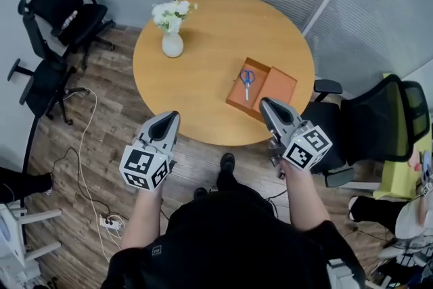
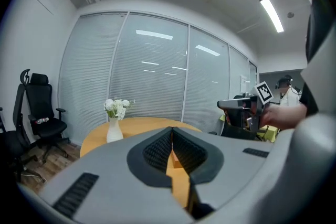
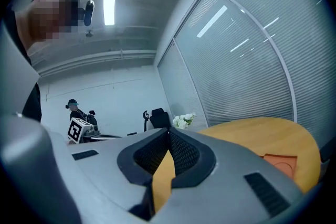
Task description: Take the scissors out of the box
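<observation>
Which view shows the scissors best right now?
The head view: the scissors lie in plain sight in the orange box. The left gripper view and the right gripper view each catch only a bit of the box, no scissors.

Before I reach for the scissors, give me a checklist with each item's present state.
1. Are the scissors in sight in the box: ok, they lie uncovered.
2. Jaws of the right gripper open for a grasp: not ok, together and empty.
3. Is the left gripper free: ok, jaws together, empty.
4. Is the vase clear of the box: ok, it stands apart at the left of the table.
5. Right gripper at the scissors: not ok, short of them.
</observation>
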Demonstrator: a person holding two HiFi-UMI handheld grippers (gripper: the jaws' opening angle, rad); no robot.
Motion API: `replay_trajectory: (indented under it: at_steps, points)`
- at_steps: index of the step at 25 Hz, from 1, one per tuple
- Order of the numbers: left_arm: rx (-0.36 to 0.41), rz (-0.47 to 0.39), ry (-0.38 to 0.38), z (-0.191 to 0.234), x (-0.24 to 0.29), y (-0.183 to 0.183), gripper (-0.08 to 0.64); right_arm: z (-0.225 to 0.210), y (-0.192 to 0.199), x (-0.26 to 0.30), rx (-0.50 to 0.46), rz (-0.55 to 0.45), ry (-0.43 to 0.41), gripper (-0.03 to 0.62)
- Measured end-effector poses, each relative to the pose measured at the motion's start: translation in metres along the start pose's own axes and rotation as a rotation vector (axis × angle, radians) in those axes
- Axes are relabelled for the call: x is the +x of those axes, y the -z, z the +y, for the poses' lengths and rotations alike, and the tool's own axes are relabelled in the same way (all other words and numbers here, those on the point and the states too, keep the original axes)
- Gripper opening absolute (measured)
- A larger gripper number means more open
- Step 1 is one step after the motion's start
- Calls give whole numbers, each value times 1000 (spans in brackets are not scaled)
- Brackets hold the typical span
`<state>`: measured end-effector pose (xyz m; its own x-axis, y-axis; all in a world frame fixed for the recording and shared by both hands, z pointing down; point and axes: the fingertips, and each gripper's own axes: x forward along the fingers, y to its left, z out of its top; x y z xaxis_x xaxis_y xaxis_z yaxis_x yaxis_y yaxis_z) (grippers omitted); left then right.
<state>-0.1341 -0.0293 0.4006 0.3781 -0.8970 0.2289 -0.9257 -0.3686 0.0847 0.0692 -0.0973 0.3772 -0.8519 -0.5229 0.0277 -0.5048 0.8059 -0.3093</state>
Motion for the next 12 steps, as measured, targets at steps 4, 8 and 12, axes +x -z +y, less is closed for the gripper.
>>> replay_trajectory:
  at_steps: [4,8,12]
  points:
    - [-4,34,-4,10,49,-6,14,-51,-5,21,35,6,-1,37]
    - [-10,65,6,13,95,-11,14,-102,-5,33,85,11,12,37]
    - [-6,88,9,17,128,-16,14,-135,-4,45,116,14,13,37]
